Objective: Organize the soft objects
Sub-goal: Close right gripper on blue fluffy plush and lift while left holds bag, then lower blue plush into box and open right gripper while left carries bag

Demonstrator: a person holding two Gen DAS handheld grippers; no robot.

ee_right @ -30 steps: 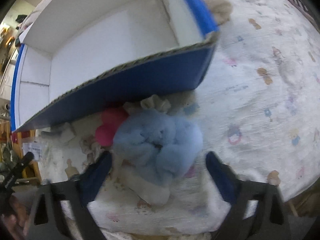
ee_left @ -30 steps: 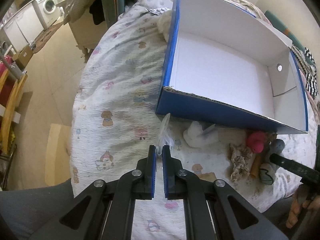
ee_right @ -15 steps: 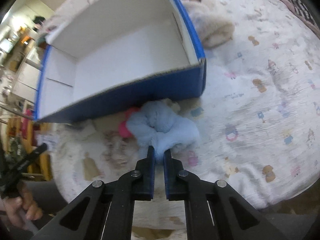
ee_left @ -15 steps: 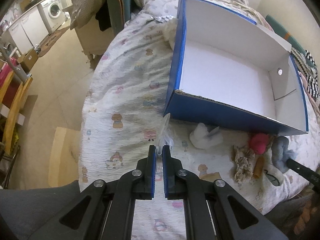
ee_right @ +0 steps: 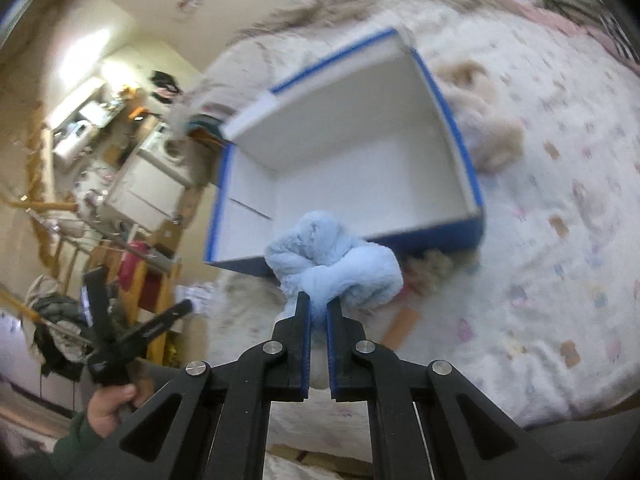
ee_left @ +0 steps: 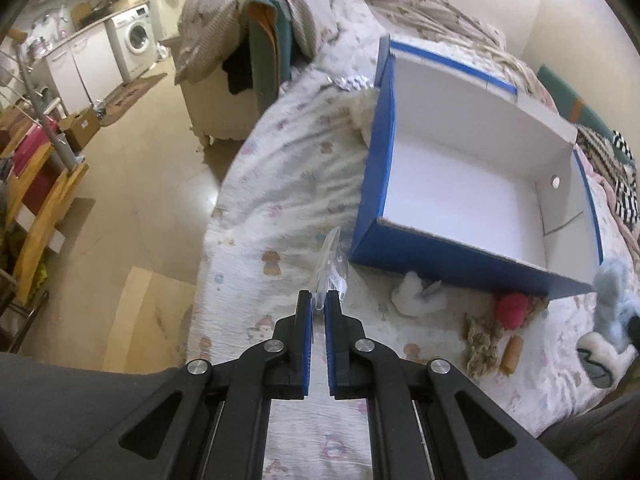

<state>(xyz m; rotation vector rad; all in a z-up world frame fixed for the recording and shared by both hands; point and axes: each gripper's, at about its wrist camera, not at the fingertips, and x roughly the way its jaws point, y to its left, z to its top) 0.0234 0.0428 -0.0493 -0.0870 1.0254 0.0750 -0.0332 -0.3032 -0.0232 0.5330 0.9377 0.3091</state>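
Observation:
My right gripper (ee_right: 319,300) is shut on a fluffy light-blue soft toy (ee_right: 334,264) and holds it lifted in front of the near wall of the blue box (ee_right: 400,240). The toy also shows in the left wrist view (ee_left: 612,300) at the right edge. The box, white inside (ee_left: 460,184), stands open on the bed. My left gripper (ee_left: 319,300) is shut on a clear plastic bag (ee_left: 330,268) above the bedspread. A white soft toy (ee_left: 416,298), a red one (ee_left: 514,310), a brown scrap (ee_left: 484,340) and a white sock-like piece (ee_left: 604,354) lie before the box.
A beige fluffy item (ee_right: 488,128) lies to the right of the box. The bed edge drops to the floor (ee_left: 140,200) on the left. A clothes-covered cabinet (ee_left: 240,80) stands beyond. The left hand-held gripper (ee_right: 132,332) shows in the right wrist view.
My right gripper closed on the light-blue toy and lifted it off the bed toward the box. My left gripper pulled back and rose a little, still holding the bag.

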